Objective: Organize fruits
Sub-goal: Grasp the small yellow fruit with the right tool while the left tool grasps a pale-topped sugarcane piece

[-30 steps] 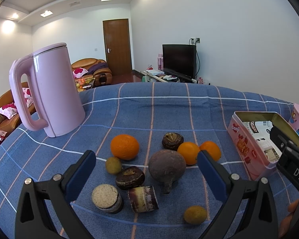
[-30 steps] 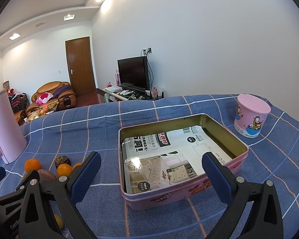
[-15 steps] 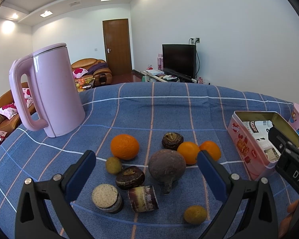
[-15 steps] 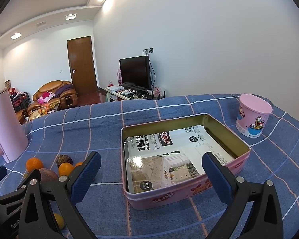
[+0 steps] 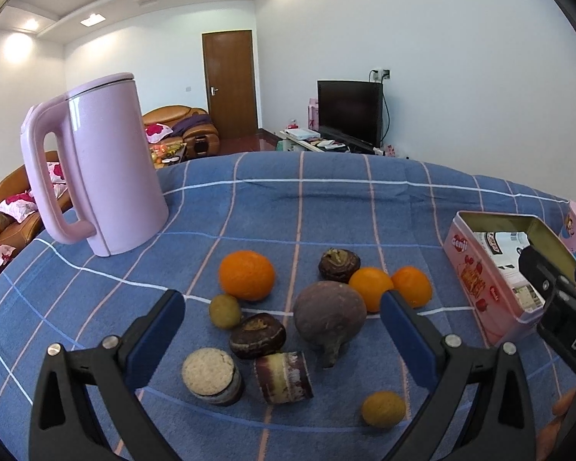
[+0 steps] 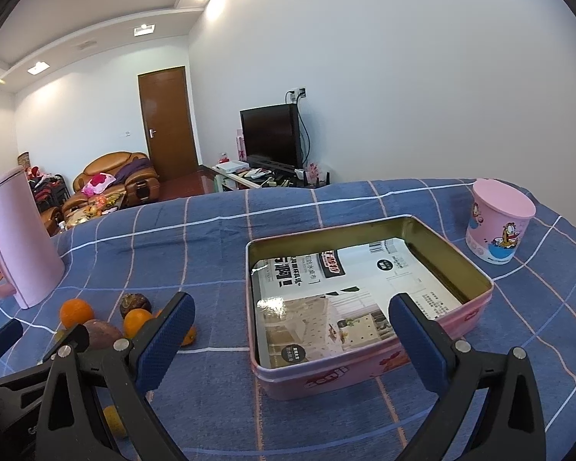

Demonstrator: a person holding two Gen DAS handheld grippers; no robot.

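Blue checked cloth [image 5: 326, 211] carries the loose pile of oranges and dark roots [image 5: 328, 317] under my left gripper [image 5: 282, 317], jaws wide and empty to pick one, while my equally wide right gripper [image 6: 292, 320] waits over the open pink rectangular tin [image 6: 476, 319], the likely destination.

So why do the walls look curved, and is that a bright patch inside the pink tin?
Left wrist view: the fisheye lens bows the walls and bulges the tablecloth; ceiling lights flare white. Right wrist view: same bending, plus glare on the glossy paper lying in the tin. Both views stay sharp, with dark corners from the lens rim.
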